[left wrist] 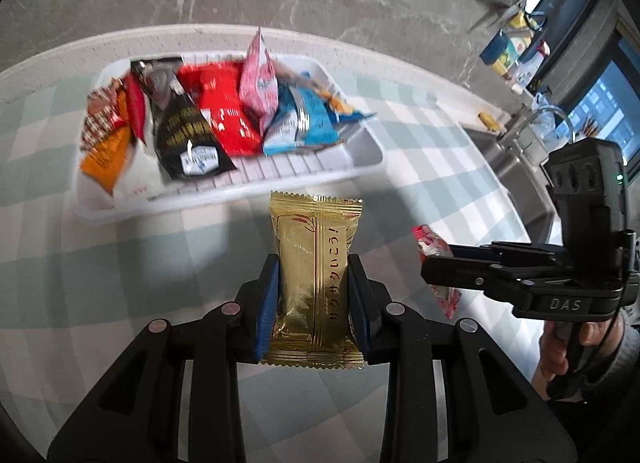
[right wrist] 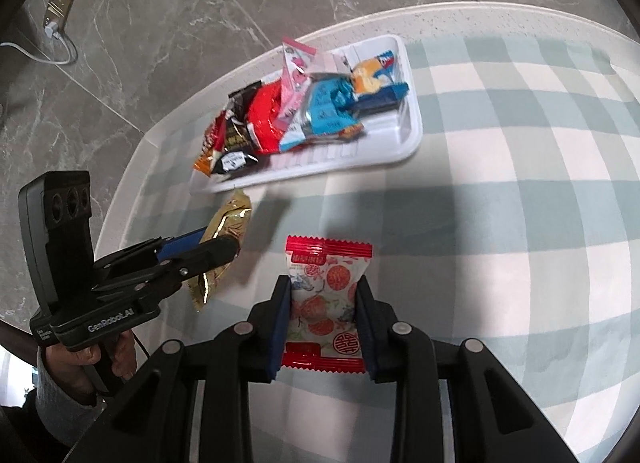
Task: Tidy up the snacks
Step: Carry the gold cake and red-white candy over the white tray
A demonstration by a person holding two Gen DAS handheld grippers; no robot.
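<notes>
My left gripper [left wrist: 314, 263] is shut on a gold snack packet [left wrist: 316, 259] and holds it above the checked tablecloth, just short of the white tray [left wrist: 352, 167]. My right gripper [right wrist: 323, 283] is shut on a red-and-white snack packet [right wrist: 326, 295], also held above the cloth. The tray holds several packets: orange, black, red [left wrist: 224, 115], pink and blue [left wrist: 296, 123]. In the right wrist view the left gripper [right wrist: 224, 247] with the gold packet [right wrist: 224, 231] is at the left, near the tray's [right wrist: 408, 143] near corner. The right gripper [left wrist: 430, 263] shows at the right of the left wrist view.
The table's [right wrist: 520, 223] rounded edge runs behind the tray, with grey marble floor [right wrist: 200, 3] beyond. A power strip [right wrist: 60, 3] lies on the floor at far left. A sink [left wrist: 516, 167] and cluttered shelf [left wrist: 516, 43] are off to the right.
</notes>
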